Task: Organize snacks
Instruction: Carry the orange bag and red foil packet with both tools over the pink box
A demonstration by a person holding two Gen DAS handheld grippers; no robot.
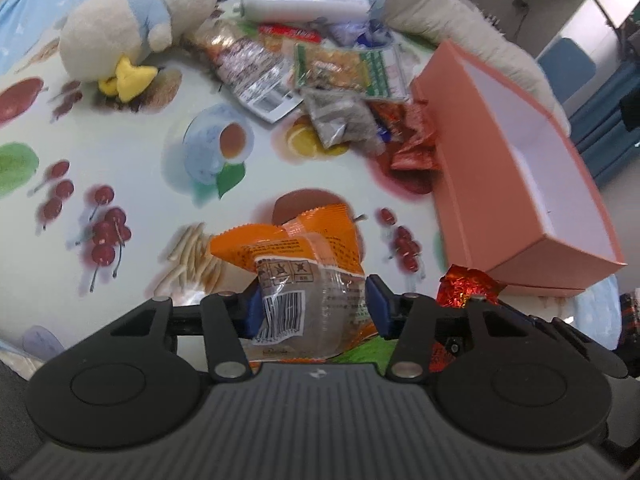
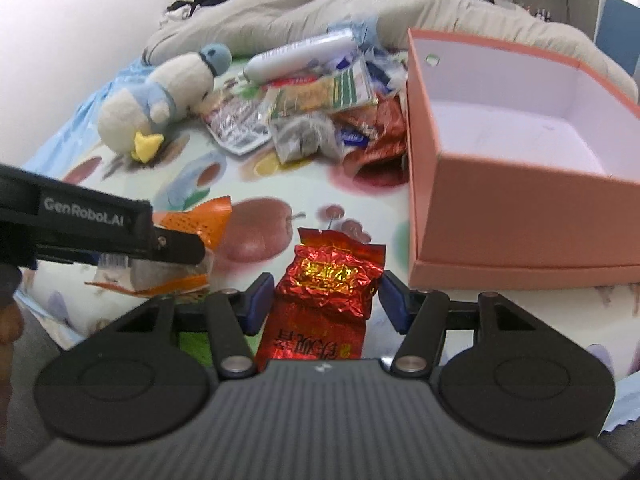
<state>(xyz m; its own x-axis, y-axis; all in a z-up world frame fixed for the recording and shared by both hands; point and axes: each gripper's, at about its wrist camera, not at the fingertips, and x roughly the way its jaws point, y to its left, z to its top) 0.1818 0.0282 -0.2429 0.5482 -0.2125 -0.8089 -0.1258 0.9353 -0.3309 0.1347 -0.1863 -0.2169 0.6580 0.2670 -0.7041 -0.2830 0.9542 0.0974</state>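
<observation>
An orange snack packet [image 1: 308,248] with a clear barcoded end sits between the blue pads of my left gripper [image 1: 316,304], which is shut on it above the fruit-print cloth [image 1: 120,140]. In the right wrist view the same packet [image 2: 200,220] hangs from that gripper's finger [image 2: 180,248] at the left. My right gripper [image 2: 326,304] is shut on a crinkled red foil packet [image 2: 328,276], whose top edge [image 1: 464,284] also shows in the left wrist view. An open pink box [image 2: 520,208] with a white inside stands just right of both grippers.
A heap of mixed snack packets [image 2: 312,108] lies behind, left of the box's far end [image 1: 500,184]. A white tube [image 1: 304,6] rests beyond it. A cream and blue plush toy [image 2: 160,96] lies at the back left. Grey bedding rings the far side.
</observation>
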